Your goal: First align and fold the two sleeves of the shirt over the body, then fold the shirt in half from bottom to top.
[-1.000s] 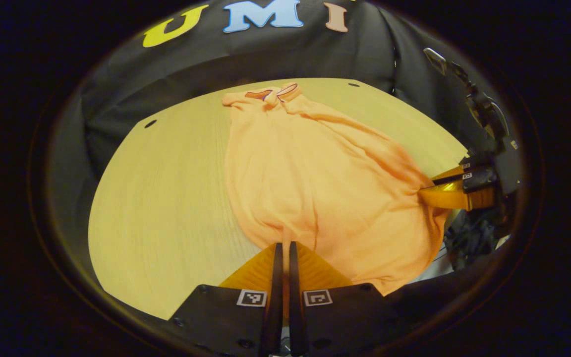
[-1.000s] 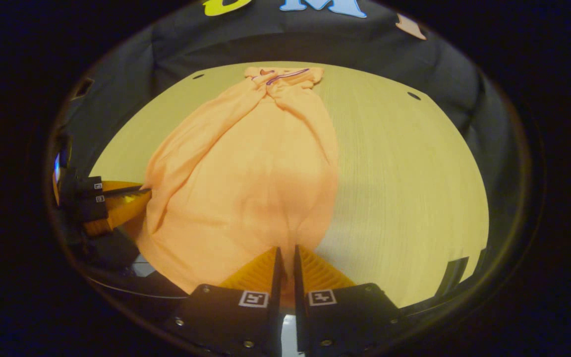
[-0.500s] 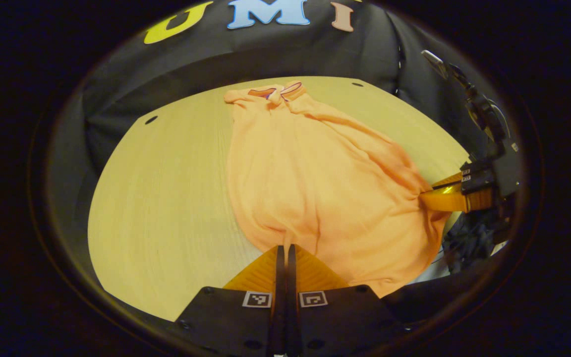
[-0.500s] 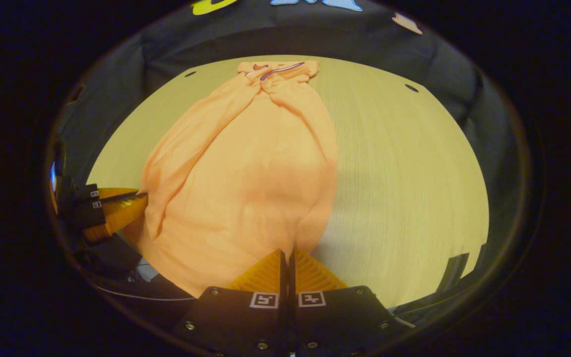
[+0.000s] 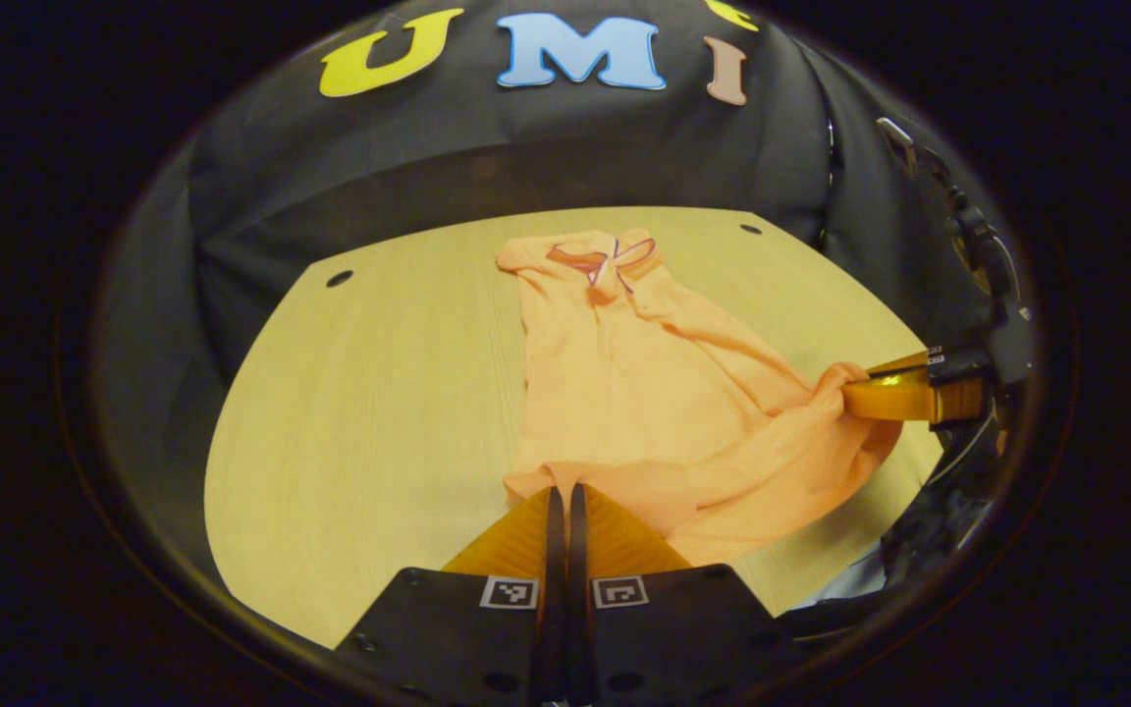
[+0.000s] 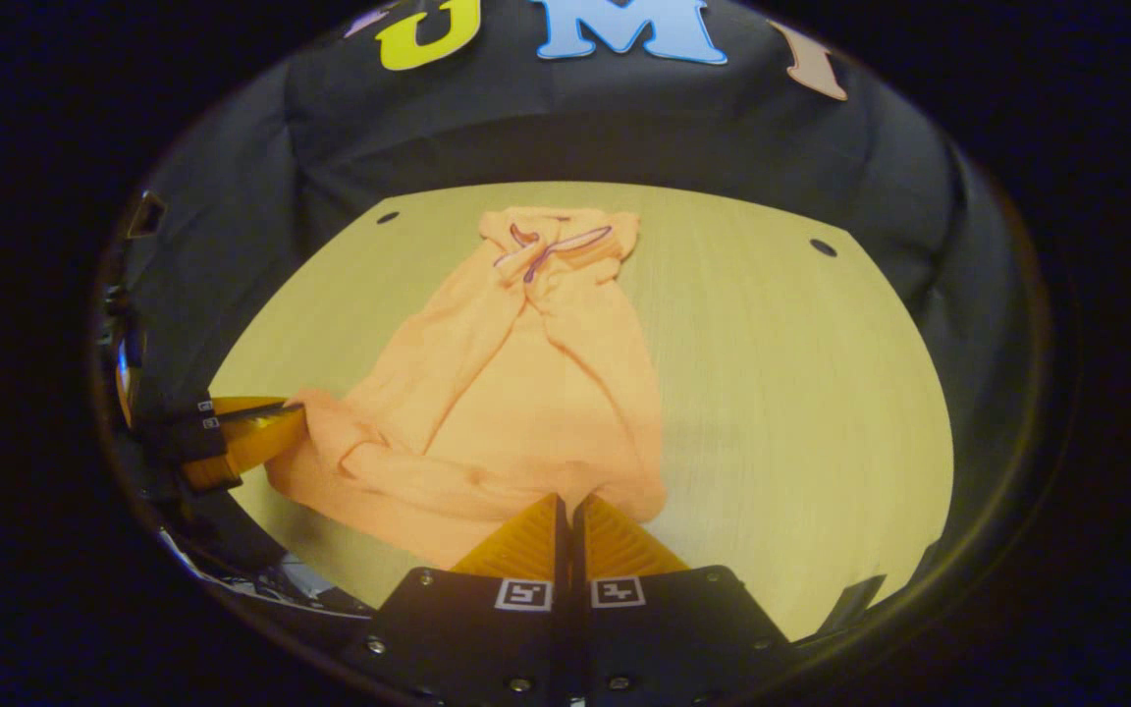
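Tabletop: pale wood, two small holes near the far edge. Orange shirt lies lengthwise on it, collar at the far end, both sleeves folded in over the body. Near hem is bunched and raised off the wood. Left hand-held gripper: fingers pressed together on the hem's left corner. Right hand-held gripper: fingers likewise pinched on the right corner, and seen from the left gripper view clamping the cloth at the side.

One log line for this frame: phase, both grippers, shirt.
phase: bottom-to-top fold | left gripper: shut on hem | right gripper: shut on hem | shirt: sleeves folded in, hem lifted, collar on table
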A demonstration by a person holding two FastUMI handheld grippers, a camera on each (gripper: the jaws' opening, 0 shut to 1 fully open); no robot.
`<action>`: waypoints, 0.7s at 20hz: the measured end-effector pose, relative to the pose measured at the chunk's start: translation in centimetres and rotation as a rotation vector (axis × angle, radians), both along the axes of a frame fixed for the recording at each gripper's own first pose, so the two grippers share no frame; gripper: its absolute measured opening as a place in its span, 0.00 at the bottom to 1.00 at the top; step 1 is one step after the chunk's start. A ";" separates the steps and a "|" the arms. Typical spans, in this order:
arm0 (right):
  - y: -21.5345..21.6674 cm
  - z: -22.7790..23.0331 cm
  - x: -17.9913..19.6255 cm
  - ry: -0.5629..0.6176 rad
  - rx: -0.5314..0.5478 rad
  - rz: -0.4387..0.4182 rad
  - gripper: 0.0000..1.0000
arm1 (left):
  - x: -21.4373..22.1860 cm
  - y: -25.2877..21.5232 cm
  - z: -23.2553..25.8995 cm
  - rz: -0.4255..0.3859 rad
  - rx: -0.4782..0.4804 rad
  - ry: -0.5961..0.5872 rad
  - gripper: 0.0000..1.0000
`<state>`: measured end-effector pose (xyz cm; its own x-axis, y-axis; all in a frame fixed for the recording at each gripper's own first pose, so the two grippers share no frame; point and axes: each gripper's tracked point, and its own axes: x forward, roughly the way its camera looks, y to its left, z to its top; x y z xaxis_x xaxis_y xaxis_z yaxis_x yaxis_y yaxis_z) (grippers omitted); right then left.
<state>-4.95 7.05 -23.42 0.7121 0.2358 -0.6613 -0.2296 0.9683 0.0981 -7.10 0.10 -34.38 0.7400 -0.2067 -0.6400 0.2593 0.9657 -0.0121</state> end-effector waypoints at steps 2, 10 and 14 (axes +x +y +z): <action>-0.1 2.4 3.1 -0.056 0.011 -0.003 0.00 | 3.2 0.4 2.1 0.000 0.002 -0.047 0.06; -1.5 10.1 16.2 -0.209 0.045 -0.039 0.00 | 18.4 -0.2 10.5 -0.023 -0.033 -0.206 0.06; -2.0 12.7 22.3 -0.265 0.059 -0.052 0.00 | 26.2 -0.7 13.3 -0.014 -0.048 -0.270 0.06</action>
